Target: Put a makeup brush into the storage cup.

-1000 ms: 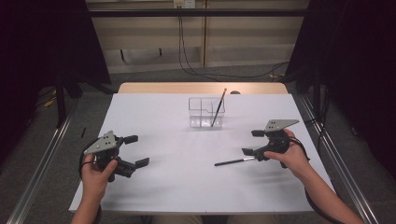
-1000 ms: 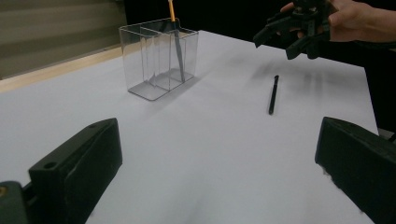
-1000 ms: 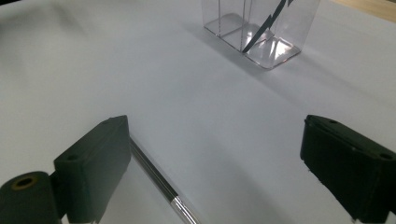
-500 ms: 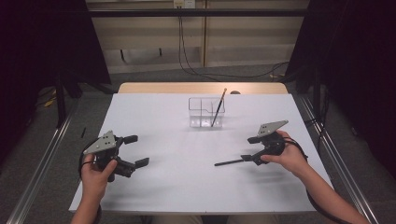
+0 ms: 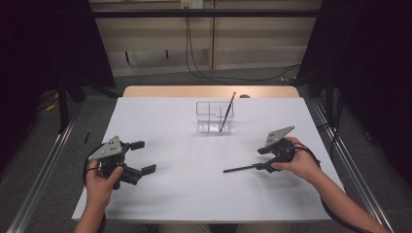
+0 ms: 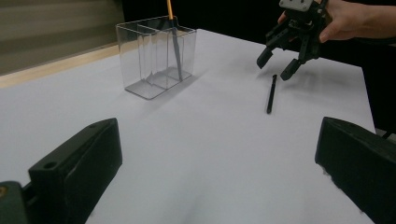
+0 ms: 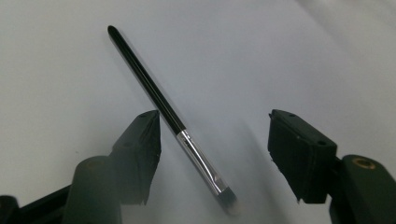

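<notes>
On the right side of the white table (image 5: 194, 145), the right gripper (image 5: 265, 158) is lowered over a black-handled brush (image 5: 239, 169) that lies flat on the surface. In the right gripper view the brush (image 7: 163, 116) sits between the two jaws, its silver ferrule and grey bristle tip nearest the gripper body and its black handle running away toward the far left. The left-hand jaw in that view is just beside the handle, perhaps brushing it, while the other jaw stands well clear. The jaws have just been closing around the brush but do not clamp it; it rests on the table, ungrasped.

From the left gripper view, the right gripper (image 6: 280, 60) hangs at the far end of the brush (image 6: 270, 93), with the person's right hand (image 6: 345, 18) wrapped around its body.

The left gripper (image 5: 137, 156) is held above the near left part of the table, in the person's left hand (image 5: 99, 182). Its jaws are spread wide with nothing between them, pointing across toward the right.

Toward the far middle of the table stands a clear divided holder (image 5: 214, 116). A second brush with an orange handle (image 5: 227, 111) leans upright in its right compartment, well apart from both grippers.
</notes>
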A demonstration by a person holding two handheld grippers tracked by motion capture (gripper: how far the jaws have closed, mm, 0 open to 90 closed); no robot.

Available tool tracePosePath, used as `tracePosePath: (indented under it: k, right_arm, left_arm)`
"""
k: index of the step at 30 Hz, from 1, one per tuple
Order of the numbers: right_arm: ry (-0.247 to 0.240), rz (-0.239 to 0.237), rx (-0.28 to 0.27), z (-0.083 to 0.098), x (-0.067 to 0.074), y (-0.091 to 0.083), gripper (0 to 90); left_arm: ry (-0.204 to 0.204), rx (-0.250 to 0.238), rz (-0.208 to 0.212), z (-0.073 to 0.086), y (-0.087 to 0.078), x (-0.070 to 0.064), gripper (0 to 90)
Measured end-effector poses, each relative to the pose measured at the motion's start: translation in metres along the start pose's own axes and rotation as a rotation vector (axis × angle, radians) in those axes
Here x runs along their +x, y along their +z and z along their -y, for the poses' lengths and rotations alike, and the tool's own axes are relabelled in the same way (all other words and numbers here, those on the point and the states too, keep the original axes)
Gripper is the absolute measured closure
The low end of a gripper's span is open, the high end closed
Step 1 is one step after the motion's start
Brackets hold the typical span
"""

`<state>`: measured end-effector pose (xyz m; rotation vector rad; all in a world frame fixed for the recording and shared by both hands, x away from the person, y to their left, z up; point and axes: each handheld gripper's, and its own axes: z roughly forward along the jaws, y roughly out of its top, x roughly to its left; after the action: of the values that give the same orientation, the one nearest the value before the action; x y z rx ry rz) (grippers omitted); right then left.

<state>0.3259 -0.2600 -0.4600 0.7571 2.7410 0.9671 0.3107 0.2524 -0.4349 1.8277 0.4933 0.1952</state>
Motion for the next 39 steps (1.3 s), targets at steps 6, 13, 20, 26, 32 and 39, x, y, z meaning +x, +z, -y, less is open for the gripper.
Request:
tracePosePath:
  k: [6,13,20,26,32,39]
  right_arm:
    - [-0.029,-0.001,0.075,0.000,0.002,0.005,42.5]
    - [-0.031,-0.017,0.131,-0.002,0.002,0.006,54.1]
    - [-0.035,-0.034,0.175,-0.010,0.004,0.008,74.1]
    - [-0.020,-0.060,0.219,-0.017,0.001,0.011,84.2]
    - [0.005,-0.075,0.287,-0.025,-0.001,0.014,84.1]
    - [0.003,-0.076,0.347,-0.033,-0.001,0.018,83.0]
  left_arm:
    - [0.000,-0.001,0.002,0.000,0.000,0.000,0.7]
    - [-0.003,-0.001,0.000,0.001,0.000,0.001,0.7]
    - [-0.001,0.001,0.002,0.000,0.000,0.000,0.7]
    - [-0.001,0.004,0.003,0.000,0.001,0.000,0.7]
    - [-0.005,0.004,0.007,0.001,0.002,0.000,0.7]
    - [-0.003,0.010,0.011,0.001,0.004,0.000,0.7]
